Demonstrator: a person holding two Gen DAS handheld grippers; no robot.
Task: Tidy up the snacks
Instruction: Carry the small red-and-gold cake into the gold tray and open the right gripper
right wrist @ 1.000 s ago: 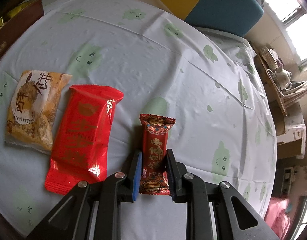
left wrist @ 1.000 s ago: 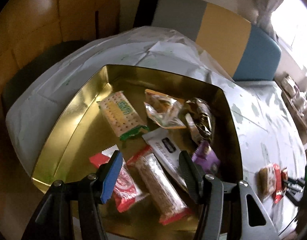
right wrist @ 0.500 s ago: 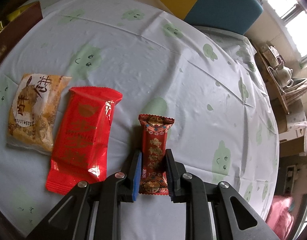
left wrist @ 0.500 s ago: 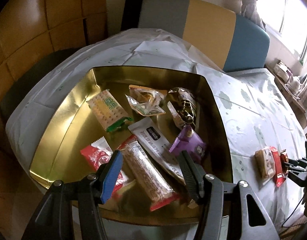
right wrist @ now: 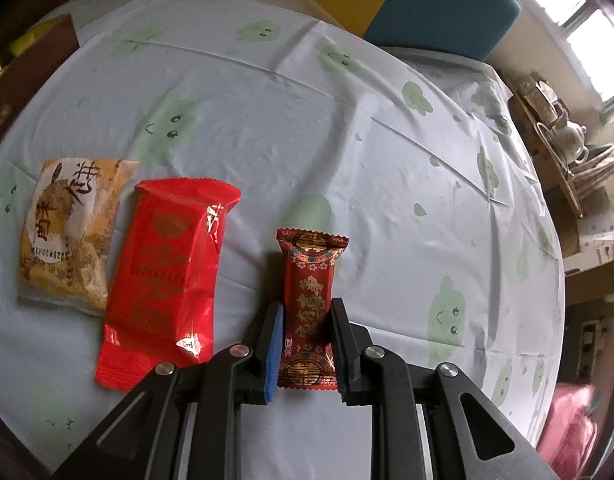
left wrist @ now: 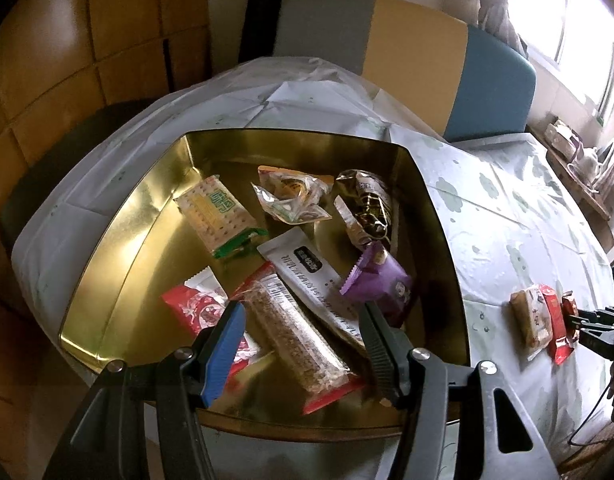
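Teapot (right wrist: 569, 138) on side shelf (right wrist: 563, 184) (beside the window (right wrist: 595, 20)).

We lose near rim of gold tray (left wrist: 119, 216) behind left hand-held gripper (left wrist: 301, 338). Red-and-white packet (left wrist: 193, 306) partly covered by blue pad. Grain bar (left wrist: 295, 336) hides part of white sachet (left wrist: 307, 276). Right hand-held gripper (right wrist: 305, 336) covers edges of dark red candy (right wrist: 310, 280). Print on orange packet (right wrist: 69, 224) too small for us to read. Brown box (right wrist: 23, 76) cut by left edge.
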